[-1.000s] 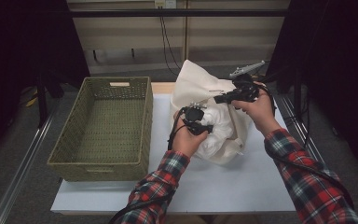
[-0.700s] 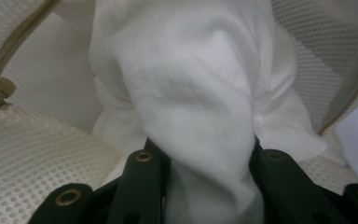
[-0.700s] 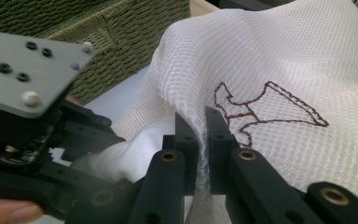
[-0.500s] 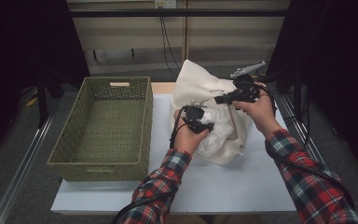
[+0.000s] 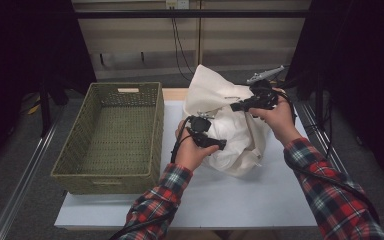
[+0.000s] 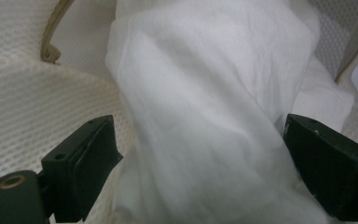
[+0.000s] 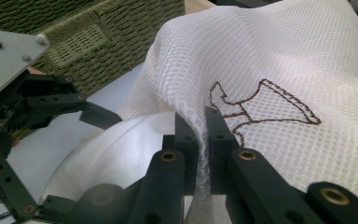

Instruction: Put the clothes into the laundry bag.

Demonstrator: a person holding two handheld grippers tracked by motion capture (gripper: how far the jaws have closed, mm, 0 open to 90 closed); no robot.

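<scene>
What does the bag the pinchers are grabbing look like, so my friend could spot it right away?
Look at the white table. To the right of the green woven basket sits a soft white mesh bag with smoother white cloth bulging from it. The right gripper pinches its edge. Unlike the stiff green basket, it is floppy, see-through netting with a brown stitched outline on its side.

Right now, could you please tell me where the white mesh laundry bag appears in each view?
High view: white mesh laundry bag right of centre.
Left gripper view: mesh at left.
Right gripper view: upper right, edge pinched.
Shared landmark: smooth white cloth.
</scene>
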